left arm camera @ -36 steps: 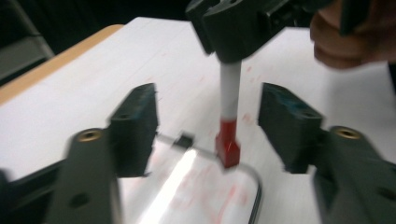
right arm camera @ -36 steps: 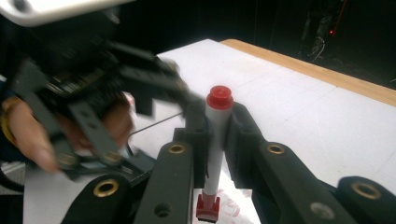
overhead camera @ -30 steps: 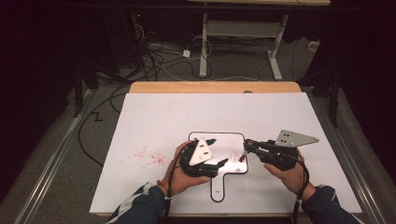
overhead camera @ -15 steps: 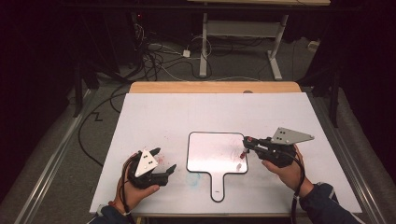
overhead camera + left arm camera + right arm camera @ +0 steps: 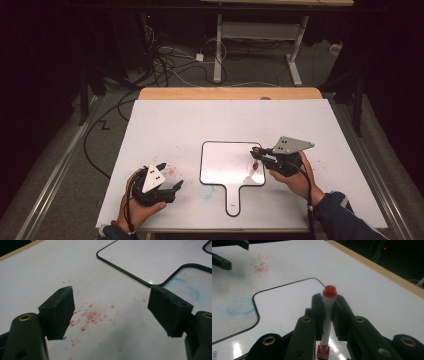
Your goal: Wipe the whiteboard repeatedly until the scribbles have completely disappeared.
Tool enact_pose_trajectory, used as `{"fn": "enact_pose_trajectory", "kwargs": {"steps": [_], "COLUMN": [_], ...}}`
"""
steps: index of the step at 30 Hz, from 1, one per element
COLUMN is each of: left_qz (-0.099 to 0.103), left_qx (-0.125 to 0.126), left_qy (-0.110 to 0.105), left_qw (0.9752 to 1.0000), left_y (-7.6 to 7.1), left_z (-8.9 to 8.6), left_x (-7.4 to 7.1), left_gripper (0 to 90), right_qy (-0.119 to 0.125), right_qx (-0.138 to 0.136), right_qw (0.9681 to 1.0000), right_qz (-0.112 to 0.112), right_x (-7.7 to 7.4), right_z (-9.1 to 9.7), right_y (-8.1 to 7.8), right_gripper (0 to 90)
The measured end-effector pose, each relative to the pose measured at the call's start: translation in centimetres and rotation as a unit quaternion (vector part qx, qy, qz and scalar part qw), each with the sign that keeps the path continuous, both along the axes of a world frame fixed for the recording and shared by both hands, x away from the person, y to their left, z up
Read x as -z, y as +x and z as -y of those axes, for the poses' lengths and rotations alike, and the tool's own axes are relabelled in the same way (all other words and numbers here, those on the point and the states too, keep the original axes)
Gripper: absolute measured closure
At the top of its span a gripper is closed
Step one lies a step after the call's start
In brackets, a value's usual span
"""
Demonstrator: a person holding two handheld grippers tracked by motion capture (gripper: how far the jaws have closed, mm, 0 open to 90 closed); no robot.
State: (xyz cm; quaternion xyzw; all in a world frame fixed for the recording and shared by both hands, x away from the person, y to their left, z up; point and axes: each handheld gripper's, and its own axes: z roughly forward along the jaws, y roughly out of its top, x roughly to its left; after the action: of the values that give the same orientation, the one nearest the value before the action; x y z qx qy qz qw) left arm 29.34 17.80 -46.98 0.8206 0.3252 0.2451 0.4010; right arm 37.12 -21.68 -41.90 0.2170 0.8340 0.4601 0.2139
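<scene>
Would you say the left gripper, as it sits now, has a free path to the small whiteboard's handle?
Probably yes: the left gripper stands open and empty, with bare table between it and the whiteboard's handle; the right gripper, holding a red marker, is at the far edge.

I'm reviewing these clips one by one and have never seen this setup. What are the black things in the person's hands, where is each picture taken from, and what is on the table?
A person sits at a table covered in white, holding a hand-operated two-jaw gripper in each hand. The high view looks down from above the person's side. The other two views come from cameras riding on the grippers, looking along their black jaws.

A small handled whiteboard lies in the middle. Red specks and a blue smudge mark the table cover beside it.

The left gripper is open and holds nothing, near the red specks. The right gripper is shut on a red-capped marker, standing upright between its jaws over the whiteboard's right side.
</scene>
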Motion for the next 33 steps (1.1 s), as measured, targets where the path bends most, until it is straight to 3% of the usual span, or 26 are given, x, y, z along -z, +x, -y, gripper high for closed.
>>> {"fn": "enact_pose_trajectory", "kwargs": {"steps": [3, 5, 9, 13, 18, 20, 24, 27, 29, 33], "left_qz": [-0.002, -0.006, -0.006, -0.003, -0.004, -0.004, -0.005, -0.005, -0.005, -0.005], "left_qx": [0.000, 0.000, 0.001, 0.002, 0.003, 0.004, 0.006, 0.005, 0.006, 0.007], "left_qy": [0.008, 0.009, 0.007, 0.005, 0.004, 0.004, 0.004, 0.004, 0.003, 0.003], "left_qw": [1.0000, 0.9999, 1.0000, 1.0000, 1.0000, 1.0000, 1.0000, 1.0000, 1.0000, 1.0000], "left_y": [0.1, 0.2, 0.3, 0.0, -0.1, -0.1, -0.1, 0.0, 0.0, -0.1], "left_z": [0.1, 0.0, 0.1, 0.1, 0.0, 0.1, 0.1, 0.1, 0.1, 0.1], "left_x": [0.1, 0.2, 0.2, 0.1, 0.1, 0.1, 0.1, 0.1, 0.1, 0.1], "left_gripper": [20.8, 20.8, 20.8, 20.9, 20.9, 20.9, 20.8, 20.8, 20.9, 20.8], "right_qy": [-0.017, -0.013, 0.014, 0.031, 0.028, 0.025, 0.014, 0.012, 0.015, 0.029], "right_qx": [0.013, 0.017, 0.004, -0.030, -0.064, -0.062, -0.021, -0.007, -0.006, -0.035], "right_qw": [0.9993, 0.9991, 0.9998, 0.9991, 0.9975, 0.9978, 0.9996, 0.9997, 0.9997, 0.9990], "right_qz": [0.031, 0.035, 0.017, -0.004, -0.009, -0.006, 0.012, 0.020, 0.016, 0.002], "right_x": [0.2, 0.4, 0.5, 0.6, 0.6, 0.6, 0.5, 0.6, 0.6, 0.7], "right_z": [-0.2, -0.3, -0.4, -1.1, -1.8, -1.7, -0.5, 0.3, 0.3, -0.6], "right_y": [0.3, 0.6, 0.6, -1.0, -3.0, -2.9, -2.0, -1.7, -2.0, -3.0], "right_gripper": [81.5, 81.5, 81.5, 81.5, 81.5, 81.5, 81.5, 81.5, 81.5, 81.5]}}
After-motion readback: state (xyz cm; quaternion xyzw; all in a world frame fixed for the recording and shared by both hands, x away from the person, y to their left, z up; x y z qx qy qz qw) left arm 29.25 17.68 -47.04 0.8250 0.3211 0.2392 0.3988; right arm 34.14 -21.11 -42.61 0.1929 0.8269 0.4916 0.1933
